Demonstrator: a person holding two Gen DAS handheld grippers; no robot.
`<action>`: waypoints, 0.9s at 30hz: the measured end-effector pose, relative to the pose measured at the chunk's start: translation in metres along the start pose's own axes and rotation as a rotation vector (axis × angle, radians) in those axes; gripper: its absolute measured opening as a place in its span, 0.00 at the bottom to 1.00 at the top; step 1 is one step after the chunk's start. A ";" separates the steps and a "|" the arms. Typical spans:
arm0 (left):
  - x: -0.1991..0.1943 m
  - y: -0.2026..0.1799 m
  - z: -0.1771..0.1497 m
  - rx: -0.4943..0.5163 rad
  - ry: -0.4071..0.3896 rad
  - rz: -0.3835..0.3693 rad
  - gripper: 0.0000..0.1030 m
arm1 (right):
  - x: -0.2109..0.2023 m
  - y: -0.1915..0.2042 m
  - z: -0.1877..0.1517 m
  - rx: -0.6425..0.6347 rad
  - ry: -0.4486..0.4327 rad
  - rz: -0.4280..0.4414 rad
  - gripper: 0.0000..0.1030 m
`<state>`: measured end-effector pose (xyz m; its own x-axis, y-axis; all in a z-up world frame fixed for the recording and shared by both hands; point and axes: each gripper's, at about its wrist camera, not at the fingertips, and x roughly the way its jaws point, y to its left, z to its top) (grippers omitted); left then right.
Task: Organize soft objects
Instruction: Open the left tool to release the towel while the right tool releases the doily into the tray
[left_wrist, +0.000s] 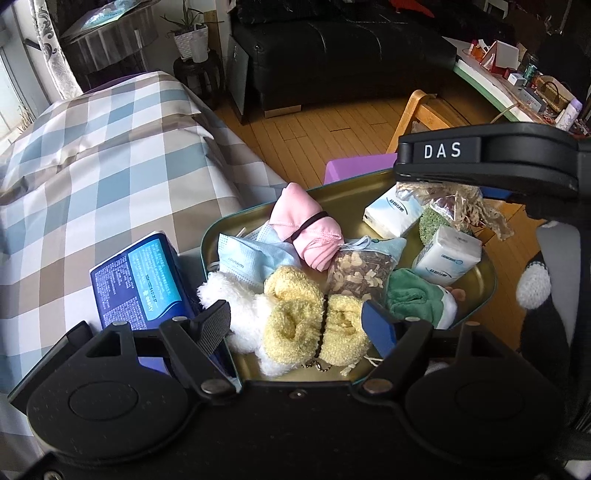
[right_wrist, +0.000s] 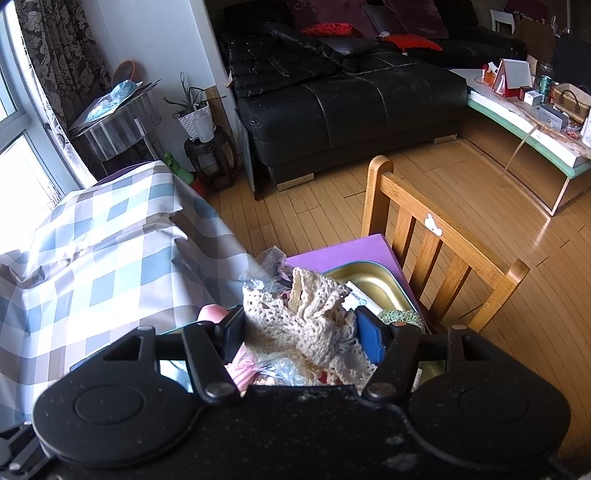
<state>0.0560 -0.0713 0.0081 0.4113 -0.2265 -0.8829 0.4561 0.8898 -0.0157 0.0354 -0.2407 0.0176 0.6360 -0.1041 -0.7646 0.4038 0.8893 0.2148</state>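
Note:
A gold metal tray (left_wrist: 484, 280) holds several soft things: a yellow fluffy sock pair (left_wrist: 314, 325), a white plush (left_wrist: 240, 314), blue face masks (left_wrist: 243, 254), a pink rolled cloth (left_wrist: 314, 229), a nut bag (left_wrist: 358, 273), a green cloth (left_wrist: 413, 299) and two tissue packs (left_wrist: 448, 254). My left gripper (left_wrist: 295, 325) is open just above the yellow socks. My right gripper (right_wrist: 301, 332) is shut on a beige crocheted lace cloth in a clear bag (right_wrist: 310, 321), held over the tray (right_wrist: 380, 280); it shows from outside in the left wrist view (left_wrist: 461, 210).
The tray rests on a purple pad (right_wrist: 351, 251) on a wooden chair (right_wrist: 443, 251). A blue box (left_wrist: 140, 280) leans at the tray's left, by the checked cover (left_wrist: 110, 177). A black sofa (right_wrist: 351, 99) and a cluttered low table (right_wrist: 535, 122) stand beyond on wood floor.

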 end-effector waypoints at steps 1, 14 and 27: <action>0.000 0.001 -0.002 0.000 0.003 0.000 0.71 | 0.000 0.001 0.000 -0.002 -0.001 0.003 0.64; -0.006 0.006 -0.013 -0.027 0.006 0.005 0.71 | -0.007 -0.002 -0.002 -0.007 -0.023 0.001 0.68; -0.024 0.020 -0.030 -0.096 -0.029 0.062 0.78 | -0.027 -0.005 -0.036 -0.086 -0.024 -0.047 0.75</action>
<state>0.0314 -0.0366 0.0144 0.4599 -0.1800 -0.8695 0.3524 0.9358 -0.0074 -0.0074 -0.2261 0.0160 0.6341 -0.1562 -0.7573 0.3764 0.9179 0.1258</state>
